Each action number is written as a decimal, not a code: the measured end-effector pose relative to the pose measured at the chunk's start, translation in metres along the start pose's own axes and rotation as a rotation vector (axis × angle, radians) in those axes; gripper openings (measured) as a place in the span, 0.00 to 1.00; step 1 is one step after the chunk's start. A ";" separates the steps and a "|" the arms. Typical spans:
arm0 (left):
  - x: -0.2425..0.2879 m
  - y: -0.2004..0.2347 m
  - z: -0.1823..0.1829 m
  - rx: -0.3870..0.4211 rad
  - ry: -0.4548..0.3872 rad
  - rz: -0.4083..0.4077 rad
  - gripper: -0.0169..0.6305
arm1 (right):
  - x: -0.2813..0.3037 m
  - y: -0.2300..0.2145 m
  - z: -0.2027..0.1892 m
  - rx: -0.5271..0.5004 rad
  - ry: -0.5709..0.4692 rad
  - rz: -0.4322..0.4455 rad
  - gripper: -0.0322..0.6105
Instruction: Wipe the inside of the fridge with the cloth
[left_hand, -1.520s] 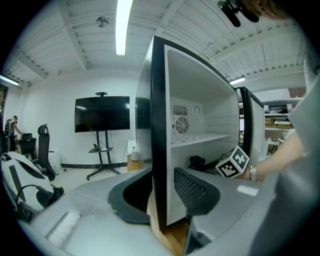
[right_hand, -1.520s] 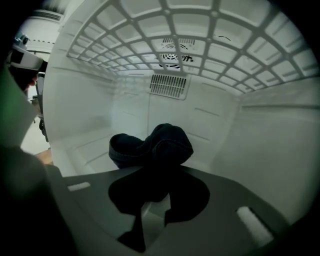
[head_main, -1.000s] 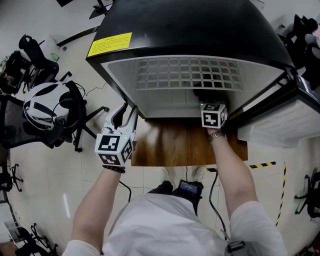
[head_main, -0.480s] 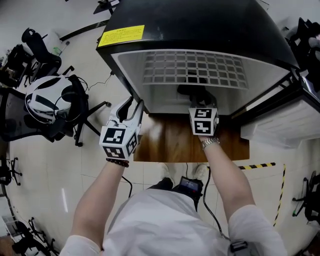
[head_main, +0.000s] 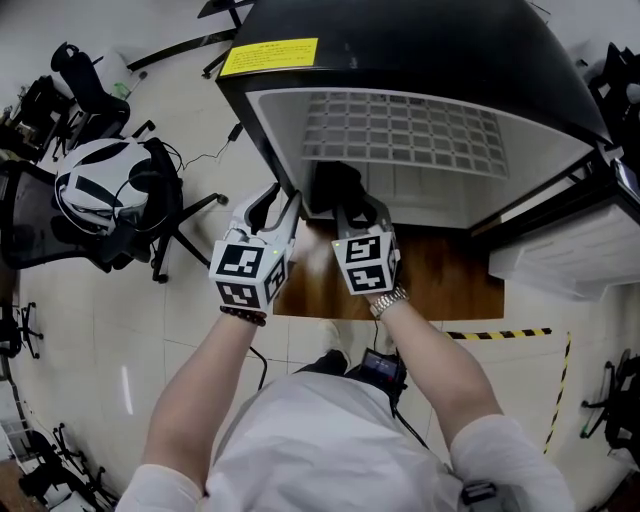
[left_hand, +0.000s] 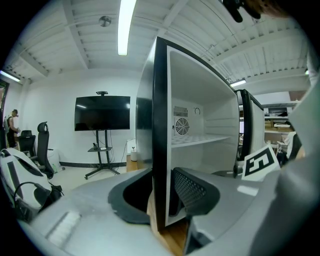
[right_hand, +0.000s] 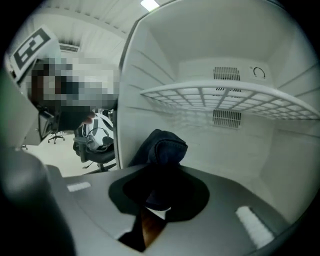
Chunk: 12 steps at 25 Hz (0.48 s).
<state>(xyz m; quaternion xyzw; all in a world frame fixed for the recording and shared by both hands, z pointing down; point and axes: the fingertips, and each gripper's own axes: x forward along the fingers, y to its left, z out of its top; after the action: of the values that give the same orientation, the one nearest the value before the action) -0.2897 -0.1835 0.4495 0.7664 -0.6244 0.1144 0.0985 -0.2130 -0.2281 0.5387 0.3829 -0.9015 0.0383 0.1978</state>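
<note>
The right gripper (head_main: 350, 205), shut tight on the dark cloth (head_main: 333, 180), has slid across the fridge (head_main: 400, 50) from the right side to the left wall (left_hand: 161, 125). The left gripper (head_main: 272, 205) pinches that wall's front edge.

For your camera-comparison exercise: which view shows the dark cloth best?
The right gripper view: the cloth sits large, bunched in the right gripper. The head view shows it small and dark; the left gripper view, not at all.

Left gripper (left_hand: 161, 200) jaws clamped on fridge wall (left_hand: 160, 100), television (left_hand: 102, 113) behind
</note>
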 end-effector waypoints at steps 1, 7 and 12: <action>0.000 0.000 0.000 0.001 0.000 -0.001 0.23 | 0.003 0.007 -0.004 -0.006 0.012 0.012 0.15; 0.000 0.000 0.000 0.007 0.002 -0.002 0.23 | 0.026 0.026 -0.037 -0.044 0.108 0.030 0.15; -0.001 0.000 0.000 0.007 -0.002 -0.002 0.23 | 0.026 0.015 -0.047 -0.058 0.134 0.000 0.15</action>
<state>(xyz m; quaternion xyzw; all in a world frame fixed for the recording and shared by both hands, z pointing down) -0.2903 -0.1831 0.4495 0.7674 -0.6234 0.1157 0.0956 -0.2242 -0.2243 0.5934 0.3734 -0.8871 0.0376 0.2687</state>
